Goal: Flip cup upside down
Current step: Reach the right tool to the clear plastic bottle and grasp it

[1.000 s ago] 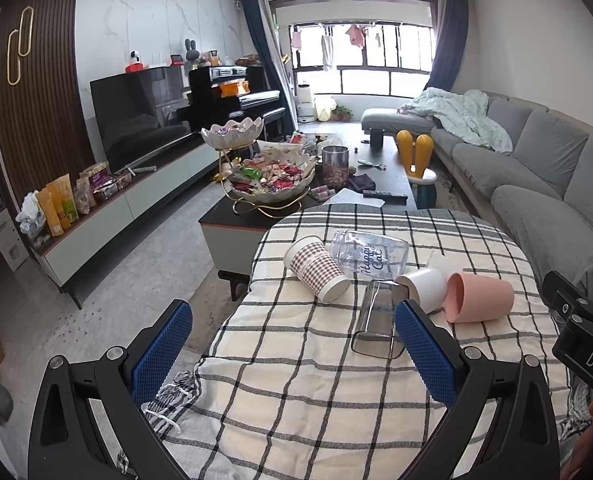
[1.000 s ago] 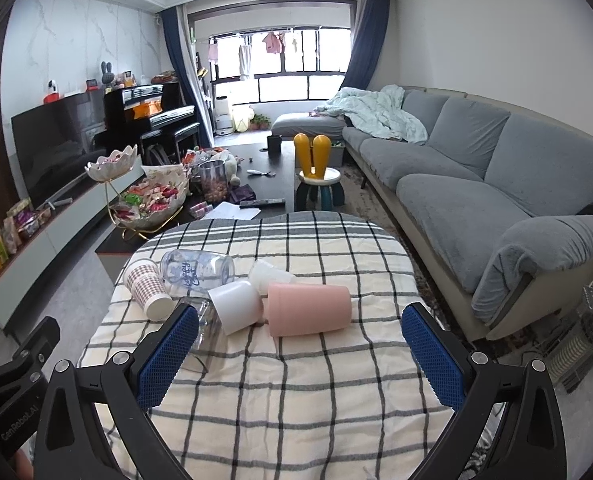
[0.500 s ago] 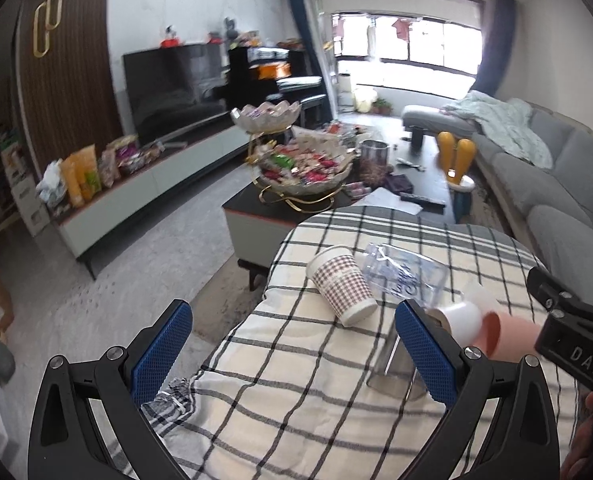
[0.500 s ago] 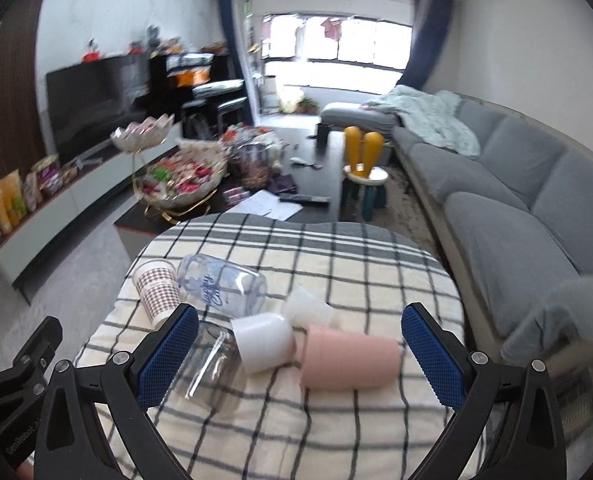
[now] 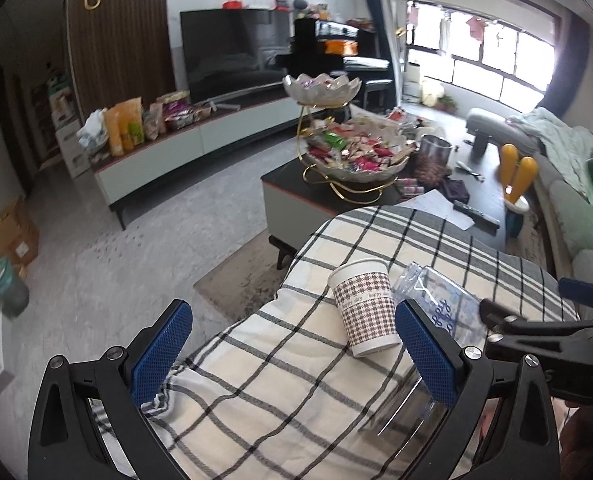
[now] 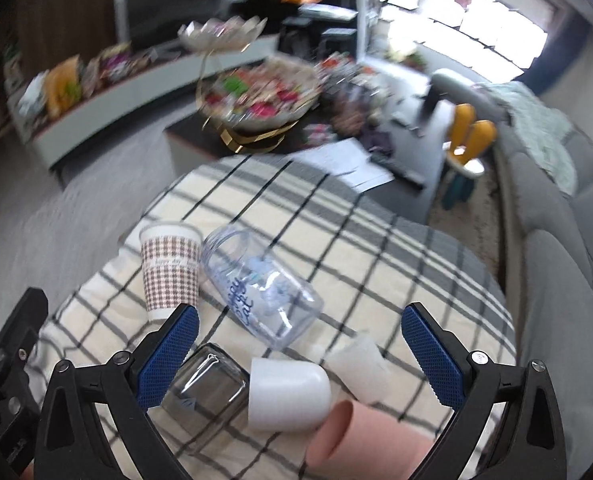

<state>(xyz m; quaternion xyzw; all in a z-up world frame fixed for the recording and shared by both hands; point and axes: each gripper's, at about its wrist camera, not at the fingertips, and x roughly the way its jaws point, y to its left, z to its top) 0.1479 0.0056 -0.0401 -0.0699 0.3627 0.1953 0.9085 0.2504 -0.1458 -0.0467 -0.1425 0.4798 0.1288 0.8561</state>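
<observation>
Several cups lie on their sides on the checked tablecloth (image 6: 376, 248). In the right wrist view I see a houndstooth paper cup (image 6: 170, 268), a clear printed cup (image 6: 260, 288), a clear glass (image 6: 204, 392), a white cup (image 6: 288, 394), a frosted cup (image 6: 360, 360) and a pink cup (image 6: 360, 440). My right gripper (image 6: 300, 352) is open above the white cup and the glass. My left gripper (image 5: 292, 352) is open over the cloth, left of the paper cup (image 5: 366, 306); the clear printed cup (image 5: 440, 300) lies beside its right finger.
A coffee table with a two-tier snack stand (image 5: 348, 148) stands beyond the table. A TV unit (image 5: 184, 148) runs along the left wall. A grey sofa (image 6: 556, 240) is at the right. The floor drops off left of the table edge (image 5: 280, 292).
Both grippers have moved forward and swung left, closer to the cups. The right view is now blurred by motion. The cups have not moved.
</observation>
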